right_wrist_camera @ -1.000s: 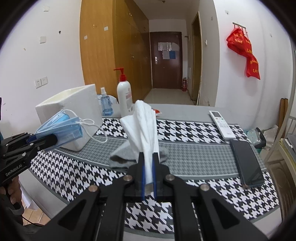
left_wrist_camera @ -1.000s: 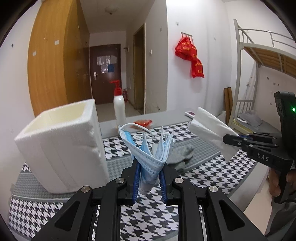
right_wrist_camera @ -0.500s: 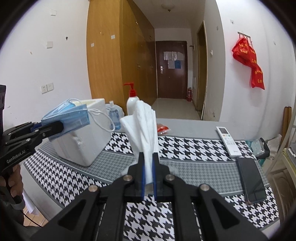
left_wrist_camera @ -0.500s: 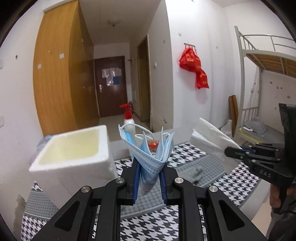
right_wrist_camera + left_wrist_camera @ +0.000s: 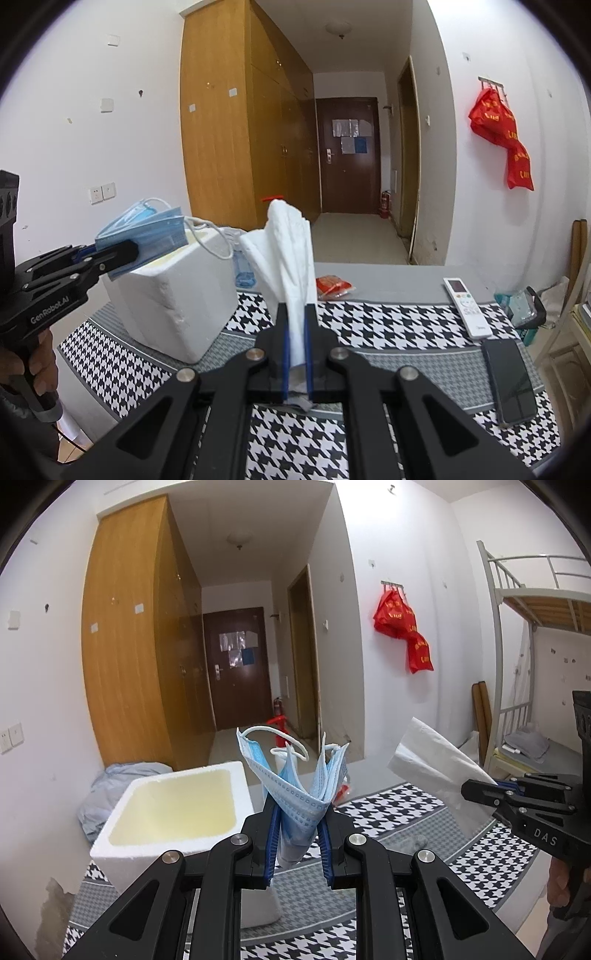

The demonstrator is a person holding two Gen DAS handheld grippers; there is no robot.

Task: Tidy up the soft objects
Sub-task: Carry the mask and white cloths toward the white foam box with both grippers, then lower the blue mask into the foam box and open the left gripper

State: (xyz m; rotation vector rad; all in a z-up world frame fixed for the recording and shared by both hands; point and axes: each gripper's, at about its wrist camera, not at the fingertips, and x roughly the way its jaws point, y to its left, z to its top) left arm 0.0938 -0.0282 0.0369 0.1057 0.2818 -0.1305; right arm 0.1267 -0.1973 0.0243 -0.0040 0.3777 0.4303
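My left gripper (image 5: pixel 298 836) is shut on a folded bundle of blue face masks (image 5: pixel 299 790) and holds it in the air, level with the rim of the open white foam box (image 5: pixel 173 812). In the right wrist view the masks (image 5: pixel 147 229) hang over the box's near left corner (image 5: pixel 173 295). My right gripper (image 5: pixel 295 343) is shut on a white tissue (image 5: pixel 288 258) and holds it raised above the houndstooth table cloth; the tissue also shows in the left wrist view (image 5: pixel 436 771). A grey sock (image 5: pixel 413 843) lies on the cloth, partly hidden.
On the table are a red packet (image 5: pixel 332 286), a white remote (image 5: pixel 467 306), a black phone (image 5: pixel 511 384) and a small clear bottle (image 5: pixel 243 267) behind the box. A pump bottle's red top (image 5: pixel 271 198) peeks over the tissue. A bunk bed (image 5: pixel 535 627) stands at right.
Both grippers have risen with their loads. The left gripper has moved up and toward the foam box, so the box opening now shows below the masks.
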